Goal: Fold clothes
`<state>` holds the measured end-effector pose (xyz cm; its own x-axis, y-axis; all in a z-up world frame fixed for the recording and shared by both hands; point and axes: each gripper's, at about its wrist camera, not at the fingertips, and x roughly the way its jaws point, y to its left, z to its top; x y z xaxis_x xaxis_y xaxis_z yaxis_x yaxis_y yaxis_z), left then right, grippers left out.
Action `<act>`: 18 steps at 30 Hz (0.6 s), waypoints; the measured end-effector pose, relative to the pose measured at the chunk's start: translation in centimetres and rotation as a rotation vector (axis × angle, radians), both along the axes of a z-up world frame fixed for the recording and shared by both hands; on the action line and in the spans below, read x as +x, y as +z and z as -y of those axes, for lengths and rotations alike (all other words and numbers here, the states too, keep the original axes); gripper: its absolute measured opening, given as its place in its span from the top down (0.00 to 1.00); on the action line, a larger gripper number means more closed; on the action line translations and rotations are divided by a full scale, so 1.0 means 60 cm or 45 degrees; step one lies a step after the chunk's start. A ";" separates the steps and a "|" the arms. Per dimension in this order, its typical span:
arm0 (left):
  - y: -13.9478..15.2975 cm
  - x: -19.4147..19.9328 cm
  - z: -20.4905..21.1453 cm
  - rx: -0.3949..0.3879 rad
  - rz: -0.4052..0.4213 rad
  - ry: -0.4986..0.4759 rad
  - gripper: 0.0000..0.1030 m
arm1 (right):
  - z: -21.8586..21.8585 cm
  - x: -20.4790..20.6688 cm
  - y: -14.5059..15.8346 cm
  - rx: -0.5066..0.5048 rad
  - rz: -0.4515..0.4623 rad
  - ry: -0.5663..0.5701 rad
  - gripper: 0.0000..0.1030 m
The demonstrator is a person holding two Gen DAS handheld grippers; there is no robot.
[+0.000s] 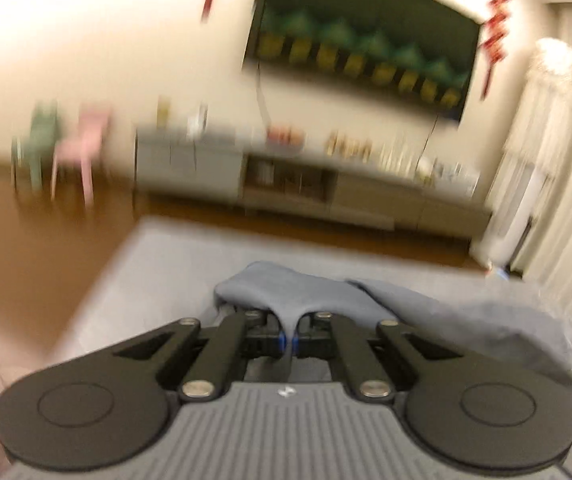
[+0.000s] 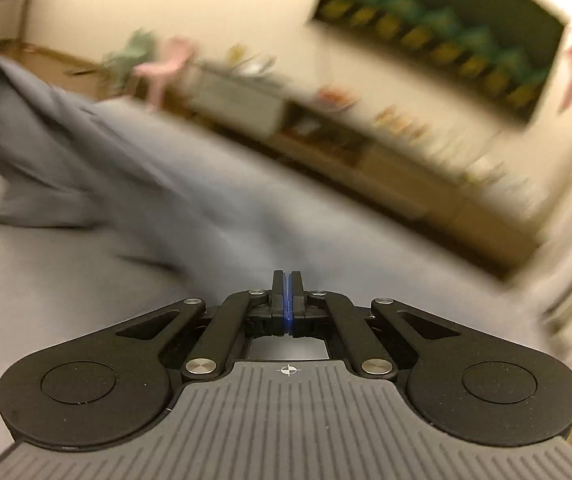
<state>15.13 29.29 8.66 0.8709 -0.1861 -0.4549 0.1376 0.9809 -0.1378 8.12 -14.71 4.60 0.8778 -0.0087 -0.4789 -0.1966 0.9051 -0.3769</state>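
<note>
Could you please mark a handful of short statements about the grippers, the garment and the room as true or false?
1. The left gripper pinches a fold of the grey-blue garment. True.
2. The right gripper stands wide open. False: its jaws are shut together, and no cloth shows between them.
3. The garment lies on a grey surface. True.
4. The wall-mounted screen is switched off and blank. False: it shows a green and yellow picture.
5. A pink chair stands beside a green one near the wall. True.
6. The garment is bright red. False: it is grey-blue.
</note>
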 end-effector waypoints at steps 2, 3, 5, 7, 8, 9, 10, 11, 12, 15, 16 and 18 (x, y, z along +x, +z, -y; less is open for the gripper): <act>0.016 -0.017 -0.014 0.070 0.006 -0.017 0.96 | 0.042 -0.015 0.000 0.055 -0.079 0.017 1.00; -0.001 -0.017 -0.019 0.117 -0.055 -0.023 0.94 | 0.064 -0.021 -0.003 0.091 -0.131 0.031 1.00; -0.056 -0.015 -0.030 0.186 -0.218 -0.043 0.93 | 0.096 -0.026 -0.024 0.134 -0.234 0.045 1.00; -0.115 -0.011 -0.035 0.211 -0.352 -0.024 0.92 | 0.111 -0.017 -0.071 0.127 -0.335 0.035 0.80; -0.138 -0.012 -0.038 0.228 -0.386 -0.014 0.89 | 0.115 -0.008 -0.093 0.113 -0.354 0.019 0.66; -0.151 -0.016 -0.041 0.221 -0.386 -0.003 0.86 | 0.112 0.004 -0.109 0.113 -0.355 0.014 0.48; -0.158 -0.022 -0.046 0.194 -0.373 0.008 0.83 | 0.109 0.018 -0.122 0.119 -0.355 0.013 0.43; -0.158 -0.030 -0.056 0.149 -0.349 0.013 0.77 | 0.105 0.032 -0.136 0.125 -0.355 0.012 0.43; -0.154 -0.039 -0.070 0.093 -0.319 0.018 0.68 | 0.095 0.049 -0.145 0.134 -0.361 0.033 0.40; -0.137 -0.049 -0.111 -0.067 -0.244 0.051 0.34 | 0.046 0.107 -0.166 0.132 -0.379 0.120 0.26; -0.132 -0.038 -0.126 -0.136 -0.231 0.079 0.32 | 0.023 0.124 -0.172 0.116 -0.382 0.155 0.25; -0.124 -0.006 -0.154 -0.264 -0.234 0.122 0.31 | -0.017 0.159 -0.182 0.077 -0.382 0.200 0.23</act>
